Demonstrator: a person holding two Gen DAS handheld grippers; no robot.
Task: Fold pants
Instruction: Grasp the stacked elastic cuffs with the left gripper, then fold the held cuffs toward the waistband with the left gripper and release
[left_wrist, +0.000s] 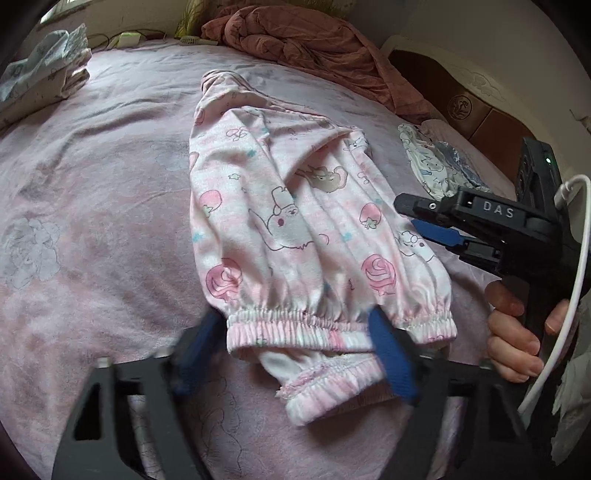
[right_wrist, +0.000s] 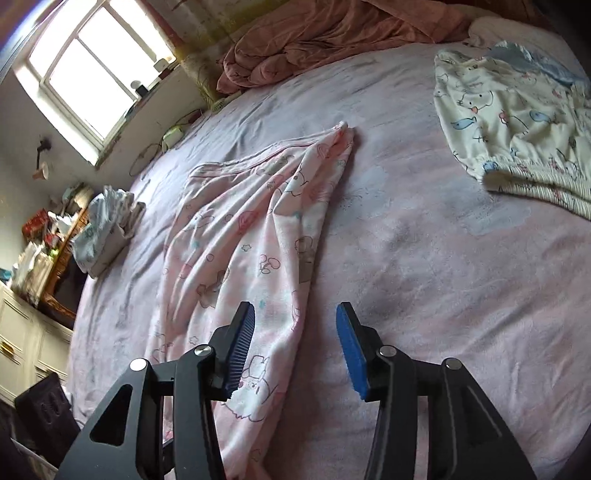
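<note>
Pink pants (left_wrist: 280, 206) printed with strawberries and cartoon animals lie on the pink bed sheet (left_wrist: 92, 221). Their elastic cuffs point toward my left gripper (left_wrist: 295, 349). It stands open and straddles the cuffs: its blurred left pad is at the cloth's edge, its right pad over the cloth, neither squeezing it. In the right wrist view the pants (right_wrist: 240, 251) stretch away to a bunched tip. My right gripper (right_wrist: 295, 347) is open low over their near edge, with nothing pinched. The right gripper (left_wrist: 415, 218), held by a hand (left_wrist: 517, 332), also shows at the pants' right side.
A rust-coloured quilt (right_wrist: 332, 37) is bunched at the far side of the bed. A folded pile of clothes (right_wrist: 107, 225) sits at the left edge. A white fish-print garment (right_wrist: 509, 122) lies at the right. A headboard (left_wrist: 469, 110) bounds the bed.
</note>
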